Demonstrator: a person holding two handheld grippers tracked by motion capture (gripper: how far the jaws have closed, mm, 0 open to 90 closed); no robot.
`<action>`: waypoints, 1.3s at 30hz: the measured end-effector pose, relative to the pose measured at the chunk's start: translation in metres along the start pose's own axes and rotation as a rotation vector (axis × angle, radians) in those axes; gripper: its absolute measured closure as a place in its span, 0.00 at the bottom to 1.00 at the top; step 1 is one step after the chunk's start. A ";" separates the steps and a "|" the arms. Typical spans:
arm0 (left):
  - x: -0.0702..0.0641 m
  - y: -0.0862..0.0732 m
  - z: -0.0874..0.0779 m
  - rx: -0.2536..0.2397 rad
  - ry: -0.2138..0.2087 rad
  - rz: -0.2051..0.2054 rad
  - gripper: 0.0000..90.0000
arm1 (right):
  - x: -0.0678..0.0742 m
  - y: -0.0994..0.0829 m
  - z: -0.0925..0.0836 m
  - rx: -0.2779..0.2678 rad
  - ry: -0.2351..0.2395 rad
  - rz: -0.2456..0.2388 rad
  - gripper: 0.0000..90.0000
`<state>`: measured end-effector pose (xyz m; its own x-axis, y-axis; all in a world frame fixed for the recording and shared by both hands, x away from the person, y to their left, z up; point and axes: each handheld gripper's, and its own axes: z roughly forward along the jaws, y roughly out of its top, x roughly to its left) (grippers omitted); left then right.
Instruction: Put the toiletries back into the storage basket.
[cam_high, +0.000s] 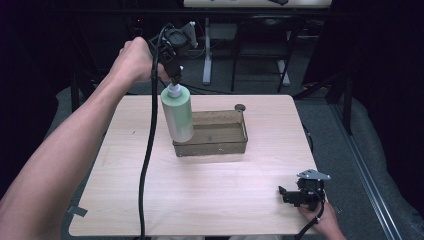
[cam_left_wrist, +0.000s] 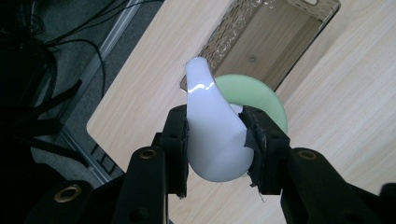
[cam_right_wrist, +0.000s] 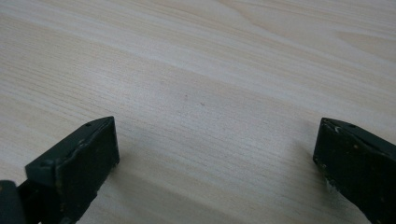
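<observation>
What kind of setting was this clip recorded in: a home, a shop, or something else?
Most likely a lab or recording workspace, not a home. A bare light wooden table stands among dark curtained surroundings, cables trail over the grey floor, and metal table legs of other benches stand behind it.

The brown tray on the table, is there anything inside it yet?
Empty. The brown tray shows only its bare floor; the green bottle hangs from the left tool at its left end.
</observation>
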<state>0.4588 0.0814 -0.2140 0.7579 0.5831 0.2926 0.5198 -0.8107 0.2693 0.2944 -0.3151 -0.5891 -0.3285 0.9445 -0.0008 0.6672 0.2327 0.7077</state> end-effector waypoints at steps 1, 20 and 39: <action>0.000 0.001 0.000 0.000 -0.002 -0.001 0.70 | 0.000 0.000 0.000 0.000 0.000 0.000 0.00; 0.005 0.008 0.015 0.010 0.003 -0.019 0.70 | 0.000 0.000 0.000 0.000 0.000 0.000 0.00; 0.007 0.011 0.030 0.010 0.005 -0.038 0.71 | 0.000 0.000 0.000 -0.001 0.000 0.000 0.00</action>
<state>0.4816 0.0754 -0.2365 0.7355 0.6137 0.2871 0.5521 -0.7885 0.2712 0.2944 -0.3150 -0.5892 -0.3281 0.9447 -0.0006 0.6669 0.2321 0.7080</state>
